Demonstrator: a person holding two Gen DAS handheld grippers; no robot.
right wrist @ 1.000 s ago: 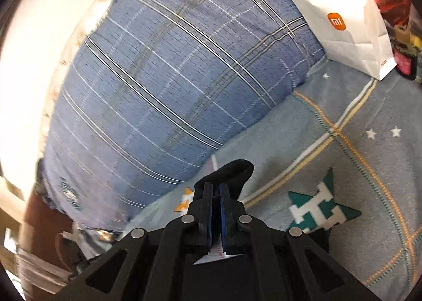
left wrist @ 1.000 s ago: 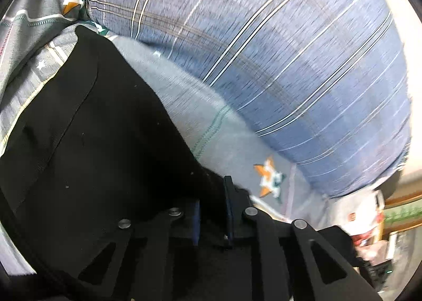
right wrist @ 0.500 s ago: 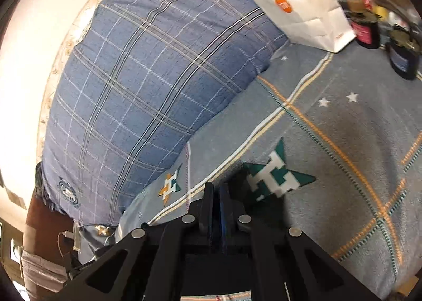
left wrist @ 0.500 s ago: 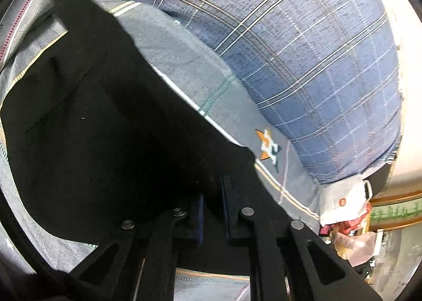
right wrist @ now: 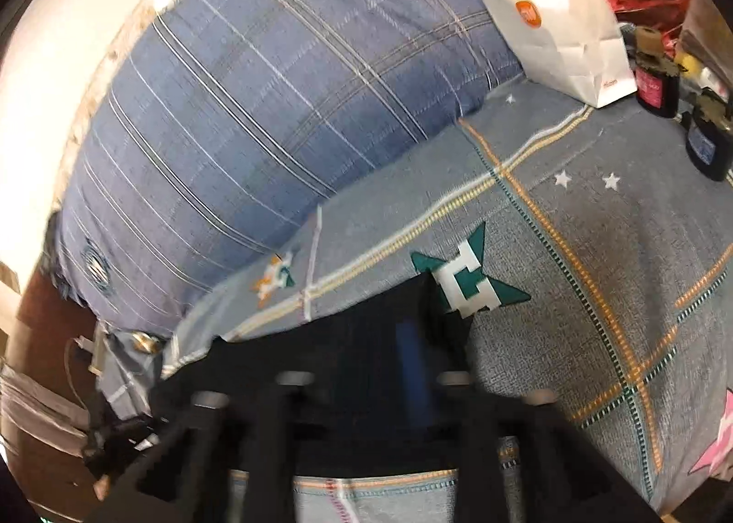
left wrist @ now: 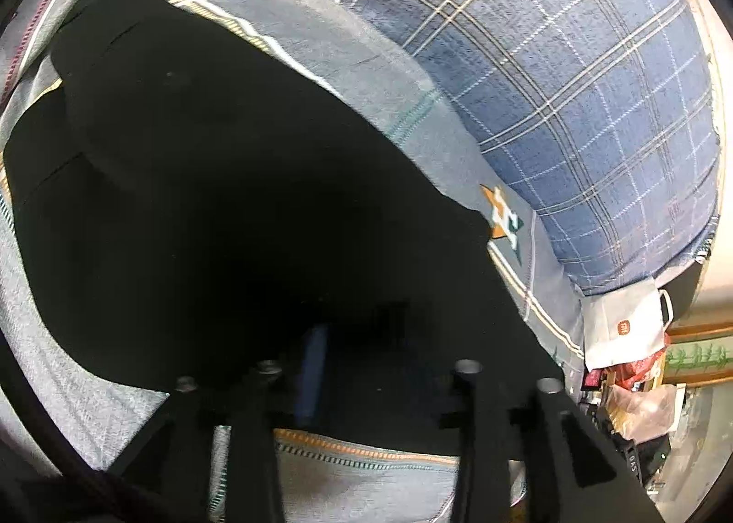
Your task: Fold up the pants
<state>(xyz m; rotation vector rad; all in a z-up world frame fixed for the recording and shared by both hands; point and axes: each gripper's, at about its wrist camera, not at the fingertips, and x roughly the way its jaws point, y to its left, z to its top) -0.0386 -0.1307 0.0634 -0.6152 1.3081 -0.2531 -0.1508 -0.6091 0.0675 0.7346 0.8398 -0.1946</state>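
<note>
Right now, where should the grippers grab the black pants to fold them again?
Probably by the straight edge nearest the grippers, one corner each, coming down from above. The black pants lie flat on the bedsheet, so only an edge offers something to pinch. The left gripper and right gripper hang there already, jaws just opened and gripping nothing.

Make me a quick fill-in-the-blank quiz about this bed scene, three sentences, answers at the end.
1. The pants lying on the bedsheet are ____ in colour.
2. The big pillow behind them has a blue ____ pattern.
3. The white paper bag carries an ____ logo.

Missing words: black; plaid; orange
</note>
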